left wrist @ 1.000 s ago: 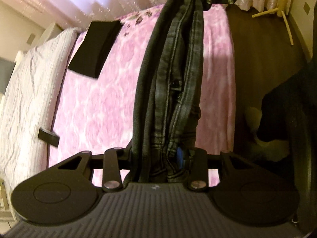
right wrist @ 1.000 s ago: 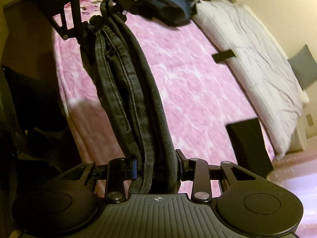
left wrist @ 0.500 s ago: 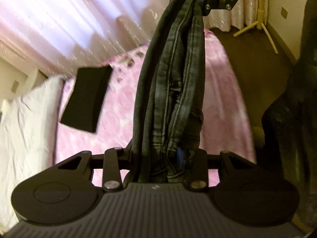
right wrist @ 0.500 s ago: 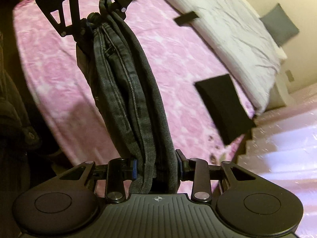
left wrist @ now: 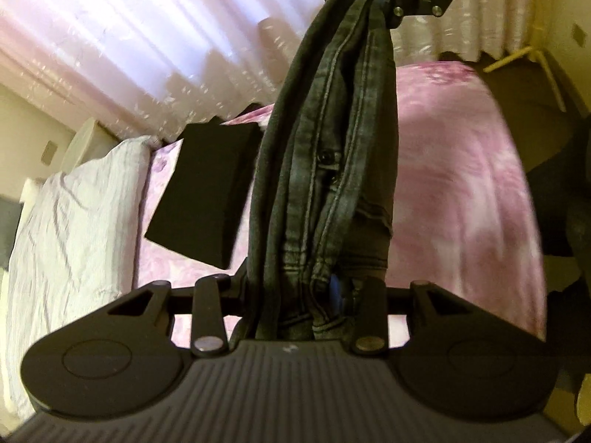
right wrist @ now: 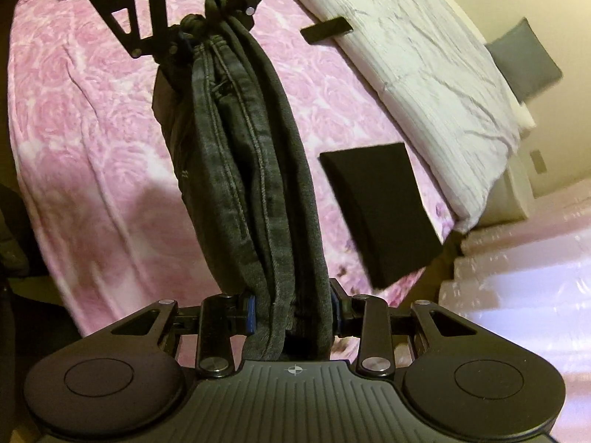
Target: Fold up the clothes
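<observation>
Both views have swung since a second ago: the curtains fill more of the left wrist picture, and the black pad now lies nearer the middle of the right wrist picture, so the pair of hands has carried its load sideways above the bed. The jeans, bunched lengthwise into a thick roll, hang stretched in the air between the two tools, clear of the pink rose blanket. The left hand-held gripper is clamped on one end of the roll; the right hand-held gripper is clamped on the other end. The white duvet lies along the far edge of the bed.

The step in hand looks like carrying the half-folded jeans to a laying place. Next, I judge, both hands should lower together onto a bare stretch of blanket, keeping the roll taut so it lands flat, short of the black pad.
</observation>
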